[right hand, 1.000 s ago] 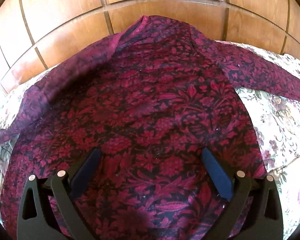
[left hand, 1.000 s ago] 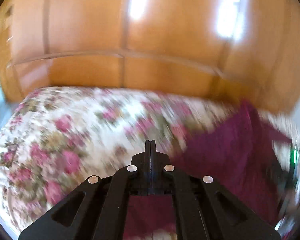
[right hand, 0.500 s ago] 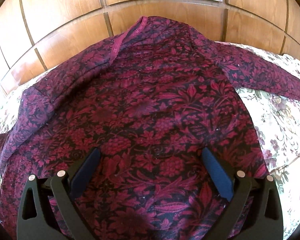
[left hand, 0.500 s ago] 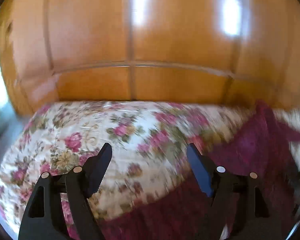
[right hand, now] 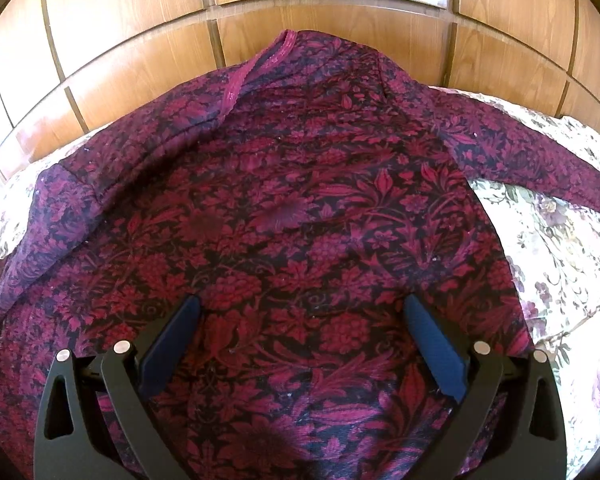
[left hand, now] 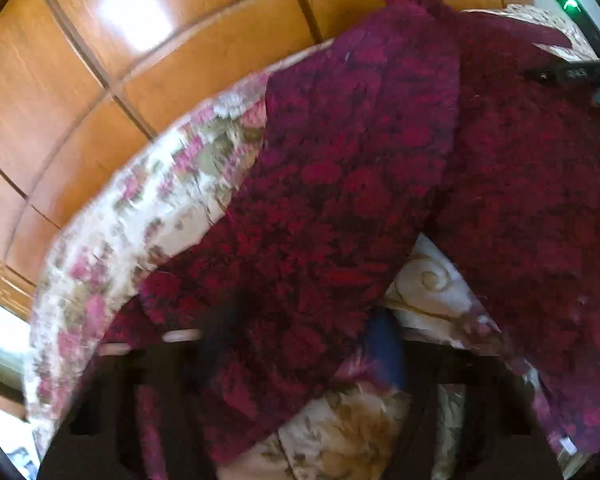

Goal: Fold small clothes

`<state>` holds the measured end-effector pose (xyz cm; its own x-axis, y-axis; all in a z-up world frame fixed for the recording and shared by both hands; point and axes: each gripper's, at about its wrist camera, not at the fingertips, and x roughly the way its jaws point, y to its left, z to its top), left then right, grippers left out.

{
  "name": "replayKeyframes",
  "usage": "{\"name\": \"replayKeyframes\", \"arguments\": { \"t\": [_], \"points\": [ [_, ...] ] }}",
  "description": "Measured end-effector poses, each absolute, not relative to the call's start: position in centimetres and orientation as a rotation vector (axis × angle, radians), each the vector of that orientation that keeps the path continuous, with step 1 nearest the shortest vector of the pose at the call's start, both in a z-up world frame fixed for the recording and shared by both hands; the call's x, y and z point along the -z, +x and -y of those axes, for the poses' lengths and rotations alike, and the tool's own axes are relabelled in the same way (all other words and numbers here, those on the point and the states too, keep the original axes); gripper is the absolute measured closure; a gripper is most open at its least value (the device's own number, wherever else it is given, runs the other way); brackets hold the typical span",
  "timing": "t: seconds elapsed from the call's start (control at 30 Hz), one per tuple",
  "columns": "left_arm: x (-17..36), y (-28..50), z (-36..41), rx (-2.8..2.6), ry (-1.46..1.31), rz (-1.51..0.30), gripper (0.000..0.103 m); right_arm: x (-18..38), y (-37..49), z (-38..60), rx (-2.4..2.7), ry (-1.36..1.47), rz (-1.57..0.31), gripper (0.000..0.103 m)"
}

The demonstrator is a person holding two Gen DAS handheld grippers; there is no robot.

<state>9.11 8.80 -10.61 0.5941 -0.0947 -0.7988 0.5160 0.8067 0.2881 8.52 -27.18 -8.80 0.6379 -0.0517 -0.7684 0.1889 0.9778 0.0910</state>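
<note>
Left tongs (left hand: 300,344) were seen spread wide over the left sleeve (left hand: 300,240) of the maroon floral top (right hand: 292,240); blur prevented telling whether cloth was touched. That sleeve was seen folded inward across the garment's left side. Right tongs (right hand: 300,344) were held wide apart above the lower middle of the top, nothing gripped. The top was laid flat on the floral bedspread (right hand: 560,248), neckline (right hand: 256,68) toward the wooden headboard (right hand: 140,40), right sleeve (right hand: 540,168) stretched out over the bedspread.
</note>
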Motion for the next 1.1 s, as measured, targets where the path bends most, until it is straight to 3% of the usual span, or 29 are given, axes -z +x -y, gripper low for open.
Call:
{"name": "replayKeyframes", "arguments": {
  "t": [0.07, 0.3, 0.53, 0.63, 0.7, 0.73, 0.93, 1.1],
  "points": [
    [9.1, 10.5, -9.9, 0.388, 0.416, -0.885, 0.092, 8.8, 8.5, 27.2, 0.139, 0.168, -0.869, 0.002],
    [-0.2, 17.2, -17.0, 0.313, 0.000, -0.800, 0.093, 8.9, 8.6, 27.1, 0.142, 0.165, -0.869, 0.002],
    [0.7, 28.6, -20.1, 0.144, -0.143, -0.925, 0.093, 8.8, 8.6, 27.1, 0.142, 0.165, -0.869, 0.002],
    [2.2, 32.7, -20.5, 0.059, -0.176, -0.979, 0.079, 8.8, 8.6, 27.1, 0.142, 0.167, -0.869, 0.002],
    [2.4, 33.5, -21.5, -0.009, -0.205, -0.976, 0.050, 8.9, 8.6, 27.1, 0.142, 0.168, -0.868, 0.002],
    [2.2, 33.5, -22.2, -0.048, -0.206, -0.953, 0.047, 8.9, 8.6, 27.1, 0.141, 0.168, -0.866, 0.002],
    [1.1, 29.5, -28.0, -0.235, -0.212, -0.872, 0.046, 8.9, 8.6, 27.1, 0.141, 0.170, -0.863, 0.002],
    [3.2, 23.9, -33.5, -0.269, -0.442, -0.869, 0.046, 9.0, 8.6, 27.1, 0.143, 0.167, -0.862, 0.002]
  ]
}}
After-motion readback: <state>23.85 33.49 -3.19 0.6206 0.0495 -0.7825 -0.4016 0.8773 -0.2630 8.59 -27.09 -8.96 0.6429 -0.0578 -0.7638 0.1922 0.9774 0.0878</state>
